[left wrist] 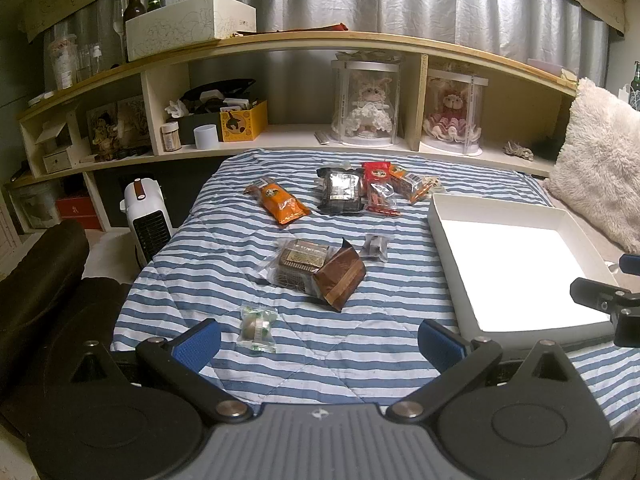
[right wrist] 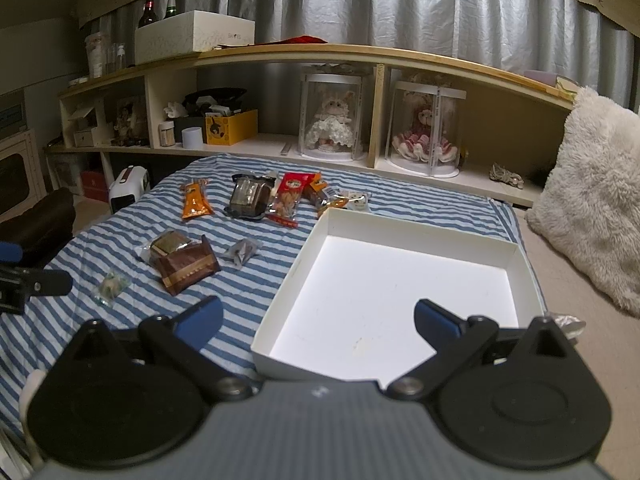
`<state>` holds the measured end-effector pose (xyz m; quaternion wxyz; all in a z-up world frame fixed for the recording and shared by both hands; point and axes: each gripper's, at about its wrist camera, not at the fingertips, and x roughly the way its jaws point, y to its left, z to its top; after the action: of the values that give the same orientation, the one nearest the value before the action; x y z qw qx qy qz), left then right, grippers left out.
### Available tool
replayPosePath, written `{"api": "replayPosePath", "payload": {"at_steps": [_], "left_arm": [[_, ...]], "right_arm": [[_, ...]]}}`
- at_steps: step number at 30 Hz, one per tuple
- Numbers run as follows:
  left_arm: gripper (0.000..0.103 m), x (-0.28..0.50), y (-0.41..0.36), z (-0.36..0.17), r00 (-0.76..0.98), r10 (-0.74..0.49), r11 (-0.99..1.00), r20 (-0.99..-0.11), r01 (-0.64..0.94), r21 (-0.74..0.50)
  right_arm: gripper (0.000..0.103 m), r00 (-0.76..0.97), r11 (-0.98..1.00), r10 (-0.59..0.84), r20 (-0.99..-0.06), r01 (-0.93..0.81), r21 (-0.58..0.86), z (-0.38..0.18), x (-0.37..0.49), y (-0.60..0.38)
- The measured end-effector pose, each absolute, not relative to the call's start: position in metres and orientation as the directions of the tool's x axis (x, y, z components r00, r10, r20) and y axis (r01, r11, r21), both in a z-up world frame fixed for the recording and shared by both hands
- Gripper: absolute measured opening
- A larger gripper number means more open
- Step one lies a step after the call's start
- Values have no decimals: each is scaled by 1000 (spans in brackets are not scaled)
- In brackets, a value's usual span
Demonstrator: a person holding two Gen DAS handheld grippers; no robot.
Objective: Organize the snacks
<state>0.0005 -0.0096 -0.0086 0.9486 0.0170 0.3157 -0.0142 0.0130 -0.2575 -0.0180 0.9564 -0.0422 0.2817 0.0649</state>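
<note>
— What sort of place was it?
— A home bedroom: a striped quilt (left wrist: 320,360) lay under the tongs, a fluffy pillow (right wrist: 592,208) to their right, and dolls in cases (right wrist: 334,120) on a shelf (left wrist: 320,40) beyond, before grey curtains (right wrist: 400,8).

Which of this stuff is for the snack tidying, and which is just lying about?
For the job: shallow white cardboard box; orange snack pouch; brown foil packet; small clear-wrapped round sweet.

Lying about: fluffy cream pillow; small white heater; yellow cardboard box.

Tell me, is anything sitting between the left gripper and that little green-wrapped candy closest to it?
Nothing visible. The left gripper hangs open over bare striped blanket, and the candy lies just ahead of its left finger. The brown packet lies farther back.
</note>
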Motion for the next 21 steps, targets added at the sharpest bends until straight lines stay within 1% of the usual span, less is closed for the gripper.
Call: {"api": "replayPosePath", "payload": {"at_steps": [13, 21], "left_arm": [[103, 1, -9, -8, 800, -16, 999, -600, 37, 23], [103, 5, -13, -15, 786, -3, 1000, -618, 21, 22]], "right_arm": [[102, 832, 987, 101, -546, -151, -48, -21, 12, -256], [102, 821, 988, 106, -561, -150, -33, -23, 15, -257]]}}
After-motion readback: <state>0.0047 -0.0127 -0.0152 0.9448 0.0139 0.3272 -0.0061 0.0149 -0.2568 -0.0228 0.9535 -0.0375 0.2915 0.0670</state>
